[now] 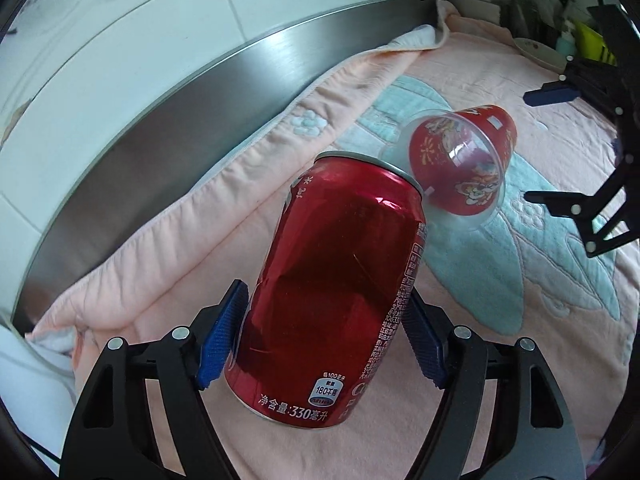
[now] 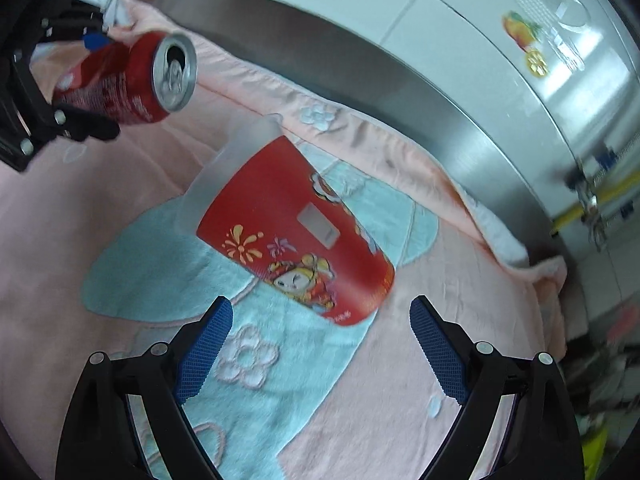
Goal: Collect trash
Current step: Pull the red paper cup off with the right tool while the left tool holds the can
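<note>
My left gripper [image 1: 322, 308] is shut on a dented red soda can [image 1: 332, 288] and holds it above the pink towel [image 1: 168, 248]. The can also shows in the right wrist view [image 2: 128, 80], with its opened top facing the camera. A red printed plastic cup [image 1: 464, 160] lies on its side on the towel beyond the can. In the right wrist view the cup [image 2: 296, 232] lies just ahead of my right gripper [image 2: 320, 316], which is open and empty. The right gripper also shows in the left wrist view [image 1: 540, 144], right of the cup.
The towel covers a counter with a steel backsplash [image 1: 192, 92] and white wall tiles [image 1: 120, 32] behind. A plate [image 1: 540, 52], bottles and utensils stand at the far right end. A yellow pipe [image 2: 592, 204] runs along the wall.
</note>
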A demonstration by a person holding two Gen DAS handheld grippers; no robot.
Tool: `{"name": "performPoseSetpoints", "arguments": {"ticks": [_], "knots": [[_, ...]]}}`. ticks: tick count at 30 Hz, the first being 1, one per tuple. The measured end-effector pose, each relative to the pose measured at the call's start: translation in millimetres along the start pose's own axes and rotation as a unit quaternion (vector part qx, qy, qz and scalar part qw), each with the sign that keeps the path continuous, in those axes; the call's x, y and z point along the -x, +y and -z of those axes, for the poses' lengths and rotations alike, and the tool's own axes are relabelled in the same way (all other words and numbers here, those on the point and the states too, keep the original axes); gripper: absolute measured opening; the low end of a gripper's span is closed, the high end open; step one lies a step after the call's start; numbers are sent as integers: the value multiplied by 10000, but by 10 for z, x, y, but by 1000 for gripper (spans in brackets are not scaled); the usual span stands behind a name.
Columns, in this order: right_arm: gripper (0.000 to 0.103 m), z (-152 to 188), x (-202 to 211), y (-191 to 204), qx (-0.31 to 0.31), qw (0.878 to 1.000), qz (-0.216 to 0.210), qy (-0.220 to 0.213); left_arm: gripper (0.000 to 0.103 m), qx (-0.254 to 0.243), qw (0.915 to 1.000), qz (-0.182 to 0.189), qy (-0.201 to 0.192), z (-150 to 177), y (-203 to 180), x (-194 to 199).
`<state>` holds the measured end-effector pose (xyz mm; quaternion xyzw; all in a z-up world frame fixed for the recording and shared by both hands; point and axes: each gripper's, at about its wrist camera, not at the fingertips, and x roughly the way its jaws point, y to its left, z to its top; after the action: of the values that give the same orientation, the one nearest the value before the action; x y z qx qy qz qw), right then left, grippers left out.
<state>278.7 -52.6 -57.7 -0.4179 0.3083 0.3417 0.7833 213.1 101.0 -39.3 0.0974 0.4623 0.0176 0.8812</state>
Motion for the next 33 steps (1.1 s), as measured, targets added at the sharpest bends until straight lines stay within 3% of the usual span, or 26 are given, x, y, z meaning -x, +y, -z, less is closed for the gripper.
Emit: {"name": "performPoseSetpoints", "arguments": {"ticks": [9,16,24,29,33], "knots": [[87,-205,-178,207,1385,9900,199,-190,73,259,9996,5,96,72,57,43],[81,-269,-340,203,1398,9899,52,-231,73,304,9993,5,232,100,72,-16],[72,-227,-206,70,687,9971,-51,-334,72,349,9992,21,199,111,112,26],[69,-137,-62,-77,-91,9990,-352,-276,72,279,9995,36,135,93,83,91],[69,-19,55,-162,-856,9932,-773,-172,72,289,9995,95,40,93,62,181]]}}
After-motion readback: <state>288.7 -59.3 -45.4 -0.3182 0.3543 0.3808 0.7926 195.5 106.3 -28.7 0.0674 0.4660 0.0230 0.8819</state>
